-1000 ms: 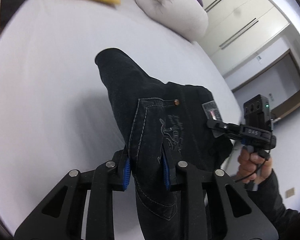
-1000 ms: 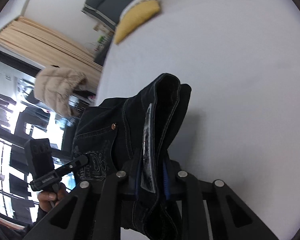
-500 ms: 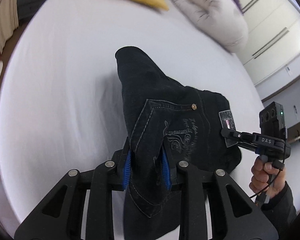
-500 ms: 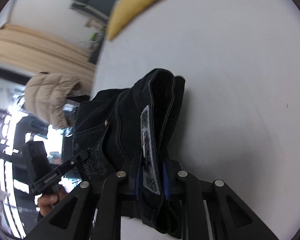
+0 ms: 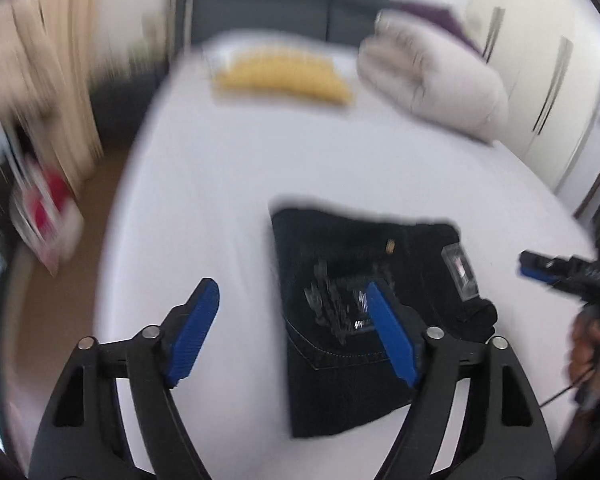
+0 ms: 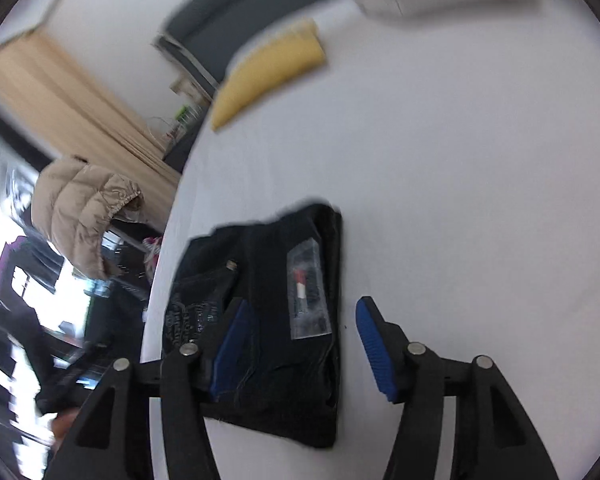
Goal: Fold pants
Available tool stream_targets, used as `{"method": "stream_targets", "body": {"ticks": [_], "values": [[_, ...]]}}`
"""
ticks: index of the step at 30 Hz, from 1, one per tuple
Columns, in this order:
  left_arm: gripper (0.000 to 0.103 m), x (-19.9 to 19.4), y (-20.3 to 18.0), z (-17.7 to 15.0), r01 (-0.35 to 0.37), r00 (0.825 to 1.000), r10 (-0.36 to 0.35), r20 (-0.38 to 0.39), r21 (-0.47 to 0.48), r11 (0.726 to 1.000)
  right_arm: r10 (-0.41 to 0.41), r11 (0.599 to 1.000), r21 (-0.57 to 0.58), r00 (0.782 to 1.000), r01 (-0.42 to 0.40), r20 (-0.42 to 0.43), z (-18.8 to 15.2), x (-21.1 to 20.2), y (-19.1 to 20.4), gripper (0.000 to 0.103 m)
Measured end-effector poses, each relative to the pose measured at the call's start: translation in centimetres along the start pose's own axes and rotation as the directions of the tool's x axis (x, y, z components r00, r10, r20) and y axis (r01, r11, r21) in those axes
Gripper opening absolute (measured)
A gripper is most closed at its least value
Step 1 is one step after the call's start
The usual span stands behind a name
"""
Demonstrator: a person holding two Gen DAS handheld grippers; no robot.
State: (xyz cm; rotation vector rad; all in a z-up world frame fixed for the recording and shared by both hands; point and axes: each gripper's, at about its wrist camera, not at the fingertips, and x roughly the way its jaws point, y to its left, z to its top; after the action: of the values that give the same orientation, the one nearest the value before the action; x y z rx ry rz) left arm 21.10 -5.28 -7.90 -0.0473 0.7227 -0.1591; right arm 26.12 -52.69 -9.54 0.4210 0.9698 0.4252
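The left gripper (image 5: 292,334) has its jaws spreading apart, nothing pinched between the blue pads (image 5: 194,330); it hangs above the white bed (image 5: 204,184), with one pad over bare sheet and the other over the near edge of the folded pants (image 5: 352,360). The right gripper (image 6: 300,344) is likewise opening, its pads clear of the cloth, though the folded bundle lies below the gap between them. The pants, black denim, lie folded into a compact block on the sheet near the bed's close edge, stitched back pocket (image 5: 336,304) and a clear-sleeved tag (image 6: 308,288) facing up, a small brass rivet (image 5: 390,246) near the top fold. In the left wrist view the right gripper shows at the far right edge, held in a hand (image 5: 588,344) with a dark sleeve. Farther out on the bed sit a yellow pillow (image 5: 280,78) and a bundled pale duvet (image 5: 432,80), both well apart from the pants; a dark headboard (image 5: 260,4) stands behind them and white wardrobe doors (image 5: 556,80) to the right. Off the bed's left side, the right wrist view shows a beige puffer jacket (image 6: 84,216) hanging near tan curtains (image 6: 60,96). The left wrist view is heavily smeared by motion, so details along its left edge cannot be told.
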Motion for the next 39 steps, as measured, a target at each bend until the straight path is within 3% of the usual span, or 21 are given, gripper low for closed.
{"method": "stream_targets", "body": {"ticks": [1,2,3,6,7,9,12,17,20,22,25,28,29,33,36,39], "values": [[0.094,-2.8,-1.1,0.5,-0.038,0.996,0.035,0.080,0.042,0.998,-0.013,0.999,-0.045,0.999,0.015,0.048,-0.3,-1.7,1.4,0.071],[0.101,-5.6,-1.9,0.3,-0.075,0.987,0.065,0.144,0.065,0.995,-0.024,0.994,-0.101,0.993,0.036,0.118,-1.0,-4.2,3.3,0.075],[0.103,-9.2,-3.2,0.0,-0.134,0.964,0.112,0.240,0.079,0.988,-0.033,0.990,-0.133,0.984,0.056,0.174,-1.4,-5.9,4.6,0.084],[0.103,-16.2,-5.4,-0.9,-0.239,0.900,0.183,0.396,0.097,0.966,-0.021,0.976,-0.195,0.939,0.093,0.343,-2.9,-11.4,8.0,0.103],[0.103,-18.7,-6.3,-1.4,-0.281,0.877,0.213,0.431,0.101,0.954,-0.016,0.973,-0.205,0.918,0.105,0.396,-3.5,-13.4,9.0,0.103],[0.103,-22.8,-6.9,-2.1,-0.335,0.853,0.262,0.452,0.088,0.938,-0.008,0.965,-0.222,0.869,0.136,0.495,-4.6,-17.1,11.1,0.103],[0.103,-26.9,-7.7,-2.4,-0.313,0.853,0.253,0.456,0.059,0.948,0.005,0.947,-0.256,0.787,0.194,0.617,-5.8,-22.4,13.9,0.103],[0.103,-33.6,-7.9,-1.8,-0.259,0.860,0.219,0.460,0.024,0.966,0.042,0.923,-0.285,0.670,0.258,0.742,-7.3,-30.6,18.1,0.103],[0.103,-37.0,-8.1,-1.4,-0.215,0.877,0.186,0.444,0.016,0.976,0.007,0.906,-0.291,0.675,0.309,0.738,-7.7,-32.8,20.3,0.103],[0.103,-39.6,-8.2,-1.5,-0.202,0.878,0.179,0.443,0.005,0.979,0.010,0.904,-0.296,0.676,0.309,0.737,-8.4,-33.3,20.9,0.103],[0.103,-40.0,-8.5,-2.4,-0.200,0.889,0.185,0.419,-0.009,0.980,-0.030,0.904,-0.275,0.692,0.326,0.721,-9.5,-32.6,21.1,0.103],[0.103,-38.2,-8.6,-3.6,-0.212,0.919,0.207,0.336,-0.021,0.977,-0.122,0.899,-0.244,0.742,0.365,0.659,-9.9,-29.9,20.3,0.103],[0.103,-37.3,-8.7,-4.1,-0.226,0.928,0.222,0.300,-0.022,0.974,-0.159,0.897,-0.234,0.768,0.375,0.621,-10.0,-28.7,19.9,0.103],[0.103,-31.5,-8.0,-6.0,-0.238,0.956,0.242,0.165,-0.046,0.970,-0.233,0.915,-0.180,0.837,0.362,0.495,-10.6,-25.4,17.7,0.103],[0.103,-27.5,-7.0,-7.3,-0.215,0.973,0.221,0.063,-0.083,0.973,-0.283,0.916,-0.153,0.867,0.371,0.411,-11.1,-23.3,16.3,0.103],[0.103,-24.1,-6.7,-8.3,-0.223,0.974,0.226,0.026,-0.084,0.971,-0.306,0.917,-0.141,0.886,0.372,0.347,-12.0,-21.6,15.2,0.103]]}}
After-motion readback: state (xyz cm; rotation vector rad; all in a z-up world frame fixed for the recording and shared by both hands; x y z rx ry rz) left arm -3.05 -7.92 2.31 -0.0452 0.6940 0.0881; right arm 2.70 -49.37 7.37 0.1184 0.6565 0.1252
